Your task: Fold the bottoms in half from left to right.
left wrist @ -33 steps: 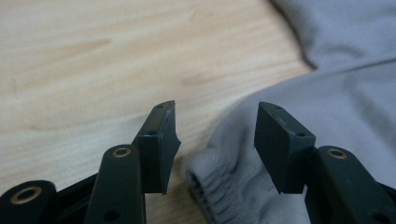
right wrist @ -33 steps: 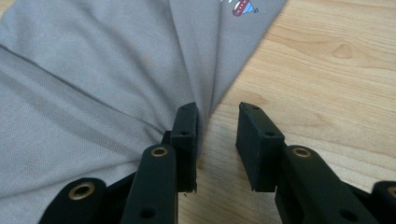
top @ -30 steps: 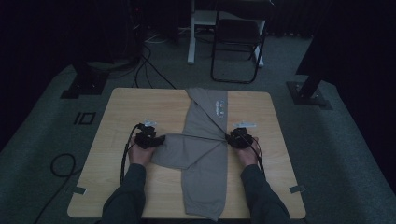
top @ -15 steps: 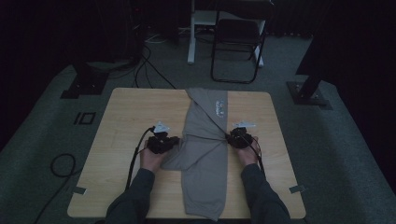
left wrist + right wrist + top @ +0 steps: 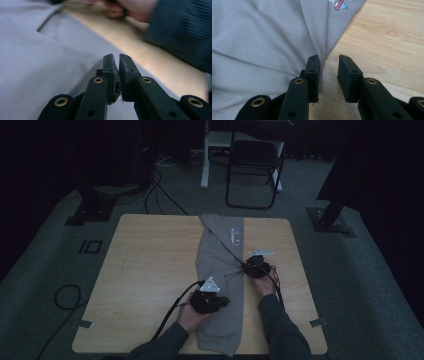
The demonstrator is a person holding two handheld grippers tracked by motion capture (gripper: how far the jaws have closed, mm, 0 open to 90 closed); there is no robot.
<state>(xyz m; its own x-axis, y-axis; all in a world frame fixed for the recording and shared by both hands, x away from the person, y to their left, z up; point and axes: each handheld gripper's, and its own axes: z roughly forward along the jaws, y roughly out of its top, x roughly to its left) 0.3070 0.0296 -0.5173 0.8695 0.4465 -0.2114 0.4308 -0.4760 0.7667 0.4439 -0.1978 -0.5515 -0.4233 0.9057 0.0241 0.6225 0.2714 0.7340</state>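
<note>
A grey garment (image 5: pixel 220 255) lies folded into a long strip down the middle of the wooden table (image 5: pixel 150 260), with a small print (image 5: pixel 235 236) near its collar. My left gripper (image 5: pixel 226 301) sits over the strip's lower part. Its jaws have just been closing, and in the left gripper view my left gripper (image 5: pixel 116 58) is shut on a thin fold of the grey garment (image 5: pixel 37 50). My right gripper (image 5: pixel 246 266) rests at the strip's right edge. In its own view my right gripper (image 5: pixel 329 61) is open, bare wood in the gap and one jaw on the edge of the garment (image 5: pixel 262 37), where creases meet.
The person's right hand (image 5: pixel 130 7) and dark sleeve (image 5: pixel 180 30) are close ahead of the left gripper. A black chair (image 5: pixel 252 160) stands behind the table. Stand bases (image 5: pixel 90 207) (image 5: pixel 330 220) and a cable loop (image 5: pixel 65 295) lie on the floor.
My left gripper has moved right and toward the table's front edge, drawing the garment's left part over the middle, so the cloth now lies as a narrow strip. The right gripper has stayed put.
</note>
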